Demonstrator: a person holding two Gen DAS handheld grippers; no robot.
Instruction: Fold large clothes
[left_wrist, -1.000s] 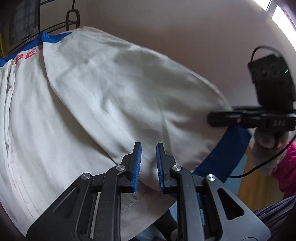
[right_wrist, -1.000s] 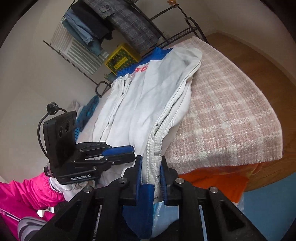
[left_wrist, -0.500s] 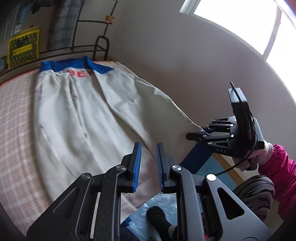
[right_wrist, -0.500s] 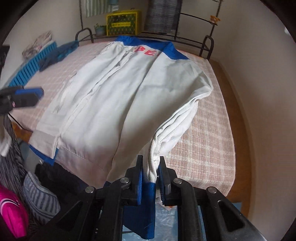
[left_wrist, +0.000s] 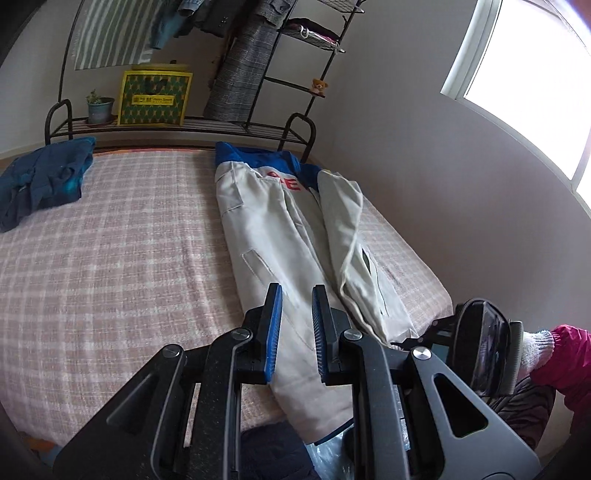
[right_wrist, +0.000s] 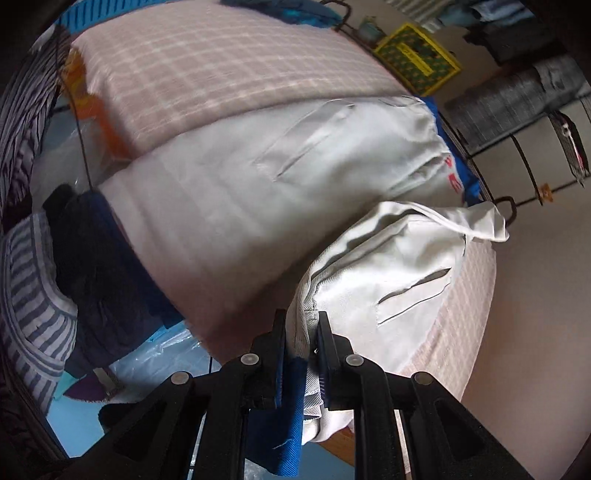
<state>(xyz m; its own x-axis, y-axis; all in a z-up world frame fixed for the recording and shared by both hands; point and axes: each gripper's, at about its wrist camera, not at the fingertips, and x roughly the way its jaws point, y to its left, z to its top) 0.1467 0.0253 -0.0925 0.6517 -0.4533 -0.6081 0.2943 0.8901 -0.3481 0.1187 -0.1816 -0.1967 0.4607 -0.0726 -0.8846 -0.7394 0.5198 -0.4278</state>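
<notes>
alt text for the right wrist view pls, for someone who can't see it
The right gripper is clamped on the blue-edged hem of a white jacket, lifting one side of it over the rest, which lies flat on a bed with a pink checked cover. A yellow box and hanging clothes sit behind the bed; striped and dark laundry is piled at the left.

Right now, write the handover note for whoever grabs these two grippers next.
Left gripper: jaws narrowly apart, holding nothing, hovering over the jacket's lower half.
Right gripper: shut on the jacket's ribbed hem and blue trim.
White jacket lies lengthwise on the checked bed, blue collar at the far end.
Done: both side panels folded inward.
Left: set the hem down, fold the jacket crosswise, smooth it.
</notes>
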